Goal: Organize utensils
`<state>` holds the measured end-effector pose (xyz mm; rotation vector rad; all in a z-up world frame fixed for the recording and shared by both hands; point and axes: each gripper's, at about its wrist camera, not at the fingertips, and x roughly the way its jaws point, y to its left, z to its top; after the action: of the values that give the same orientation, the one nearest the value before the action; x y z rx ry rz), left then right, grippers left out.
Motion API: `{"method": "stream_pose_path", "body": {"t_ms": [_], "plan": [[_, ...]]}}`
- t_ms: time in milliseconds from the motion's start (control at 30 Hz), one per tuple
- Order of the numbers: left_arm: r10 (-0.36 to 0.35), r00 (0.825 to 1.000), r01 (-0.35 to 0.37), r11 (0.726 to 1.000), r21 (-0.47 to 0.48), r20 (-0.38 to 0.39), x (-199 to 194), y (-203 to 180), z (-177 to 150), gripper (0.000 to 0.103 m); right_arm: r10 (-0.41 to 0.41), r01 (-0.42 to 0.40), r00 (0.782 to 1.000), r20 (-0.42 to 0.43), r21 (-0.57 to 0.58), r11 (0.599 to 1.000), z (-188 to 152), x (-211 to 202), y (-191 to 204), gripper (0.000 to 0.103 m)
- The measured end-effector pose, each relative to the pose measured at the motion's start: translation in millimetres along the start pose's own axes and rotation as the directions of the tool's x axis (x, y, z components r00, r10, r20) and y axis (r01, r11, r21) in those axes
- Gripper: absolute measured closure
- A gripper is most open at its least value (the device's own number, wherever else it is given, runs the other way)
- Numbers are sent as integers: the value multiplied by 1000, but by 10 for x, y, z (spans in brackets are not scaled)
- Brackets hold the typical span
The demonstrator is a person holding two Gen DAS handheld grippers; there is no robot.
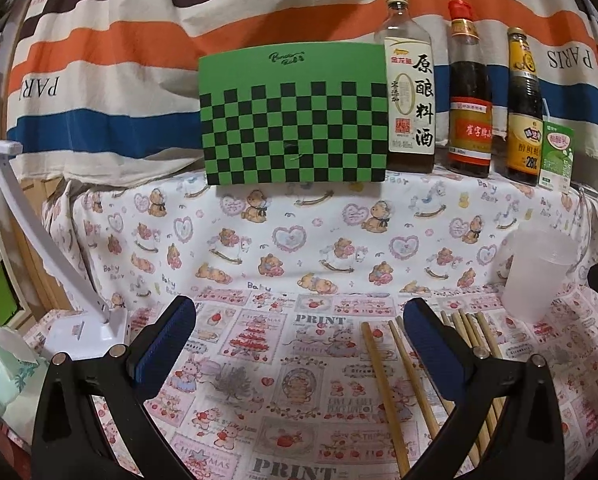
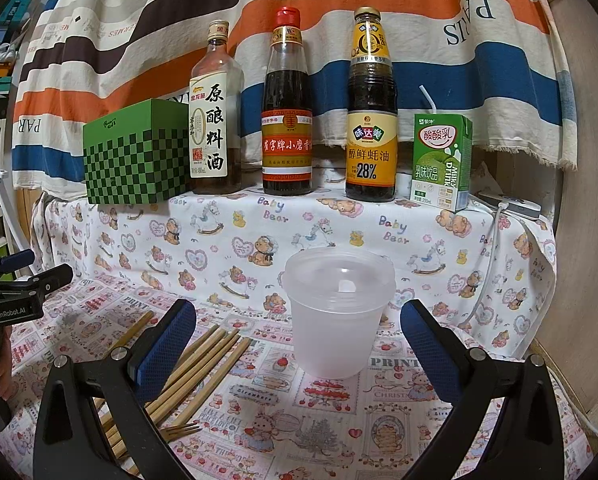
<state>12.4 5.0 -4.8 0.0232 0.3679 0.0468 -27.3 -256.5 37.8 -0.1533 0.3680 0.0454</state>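
Observation:
Several wooden chopsticks point(image 1: 395, 384) lie on the patterned tablecloth, partly under my left gripper's right finger. My left gripper point(image 1: 299, 340) is open above the cloth, with nothing between its fingers. In the right wrist view the same chopsticks point(image 2: 203, 364) lie fanned at lower left, with a gold fork point(image 2: 181, 430) beside them. A translucent plastic cup point(image 2: 337, 312) stands upright just ahead of my right gripper point(image 2: 299, 340), which is open and empty. The cup point(image 1: 539, 272) also shows at the right of the left wrist view.
At the back stand a green checkered box point(image 1: 295, 116), a cooking wine bottle point(image 2: 215, 116), a red-capped sauce bottle point(image 2: 287, 112), an oyster sauce bottle point(image 2: 373, 112) and a milk drink carton point(image 2: 441, 160). A white desk lamp point(image 1: 83, 328) and tissue pack point(image 1: 7, 368) sit left.

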Motion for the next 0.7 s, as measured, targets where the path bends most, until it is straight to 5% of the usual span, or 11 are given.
{"method": "stream_pose_path", "body": {"t_ms": [700], "plan": [[-4, 1000, 3, 999, 38, 30, -60, -77, 3, 0, -2, 2, 1000, -2, 0, 1000, 4, 5, 9, 0]]}}
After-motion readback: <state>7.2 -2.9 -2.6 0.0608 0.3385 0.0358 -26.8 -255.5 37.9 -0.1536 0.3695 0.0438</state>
